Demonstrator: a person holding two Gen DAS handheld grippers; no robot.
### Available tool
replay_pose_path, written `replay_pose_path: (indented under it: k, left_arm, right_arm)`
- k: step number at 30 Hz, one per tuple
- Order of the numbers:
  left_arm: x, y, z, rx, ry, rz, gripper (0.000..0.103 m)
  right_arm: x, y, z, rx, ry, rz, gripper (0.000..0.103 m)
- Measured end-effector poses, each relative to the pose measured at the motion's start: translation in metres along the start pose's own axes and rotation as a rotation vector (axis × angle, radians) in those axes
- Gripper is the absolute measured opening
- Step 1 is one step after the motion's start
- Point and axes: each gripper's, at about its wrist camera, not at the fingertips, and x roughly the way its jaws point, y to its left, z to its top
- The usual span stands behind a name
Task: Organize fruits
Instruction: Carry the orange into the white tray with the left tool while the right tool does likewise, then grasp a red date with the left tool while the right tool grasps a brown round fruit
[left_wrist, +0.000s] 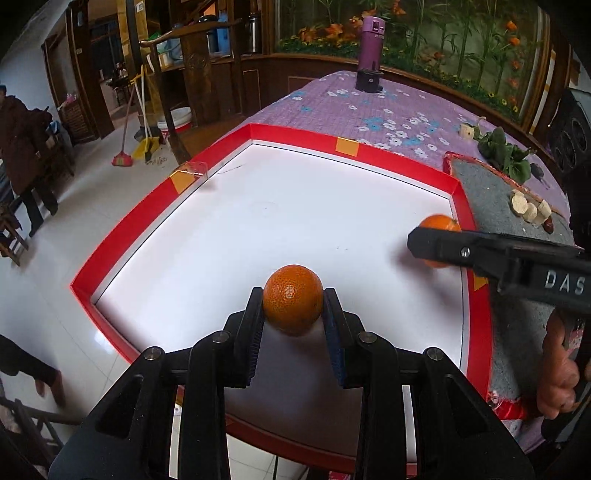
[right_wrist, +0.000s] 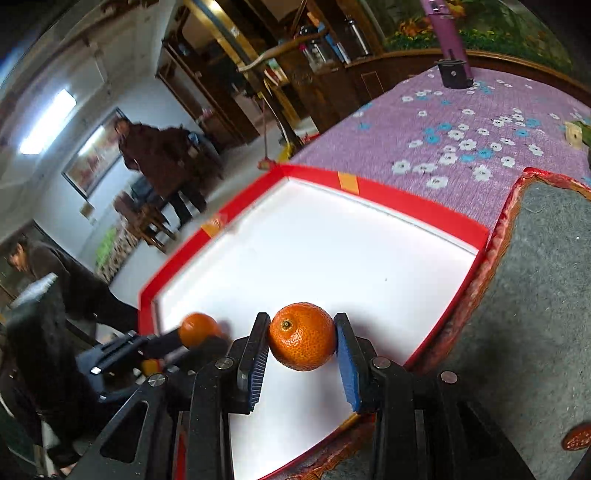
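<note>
My left gripper (left_wrist: 293, 308) is shut on an orange (left_wrist: 293, 309) and holds it over the near part of a white tray with a red rim (left_wrist: 122, 229). The right gripper (right_wrist: 302, 334) grips a second orange (right_wrist: 302, 336) above the right side of the same tray (right_wrist: 424, 206). In the left wrist view the right gripper (left_wrist: 436, 240) reaches in from the right with its orange (left_wrist: 437, 223) half hidden behind a finger. The right wrist view shows the left gripper (right_wrist: 192, 339) at lower left, carrying its orange (right_wrist: 197, 328).
A grey mat (left_wrist: 491, 192) with a red edge lies right of the tray and bears small pale food pieces (left_wrist: 530, 208). Green leaves (left_wrist: 506, 151) and a purple bottle (left_wrist: 371, 44) sit on the floral purple tablecloth (left_wrist: 332, 107). People stand on the tiled floor at left.
</note>
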Motion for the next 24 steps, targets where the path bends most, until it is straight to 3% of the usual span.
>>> replay_pose_path:
  k: [3,5,8,12,15,20,24]
  left_arm:
    - [-0.008,-0.003,0.0,0.025,-0.035,0.043,0.03]
    - [-0.015,-0.008,0.003,0.043,-0.058,0.043,0.03]
    - [-0.029,-0.023,0.008,0.063,-0.099,-0.013,0.032]
    - [-0.042,-0.067,0.01,0.155,-0.132,-0.145,0.046]
    - [-0.044,-0.107,0.008,0.252,-0.129,-0.219,0.046]
    - [-0.036,-0.169,0.004,0.373,-0.082,-0.315,0.045]
    - [-0.027,-0.199,0.002,0.424,-0.058,-0.334,0.045]
  right_arm:
    - [-0.004,0.007,0.001,-0.032,-0.002,0.021,0.038]
    - [-0.02,0.009,-0.001,-0.045,-0.058,0.036,0.044]
    - [-0.053,-0.004,-0.009,-0.026,-0.155,0.006,0.048]
    - [-0.103,-0.051,-0.029,0.067,-0.234,-0.06,0.048]
    - [-0.149,-0.092,-0.052,0.155,-0.301,-0.168,0.048]
    - [-0.226,-0.157,-0.099,0.293,-0.378,-0.429,0.048]
    - [-0.262,-0.2,-0.127,0.388,-0.392,-0.543,0.049]
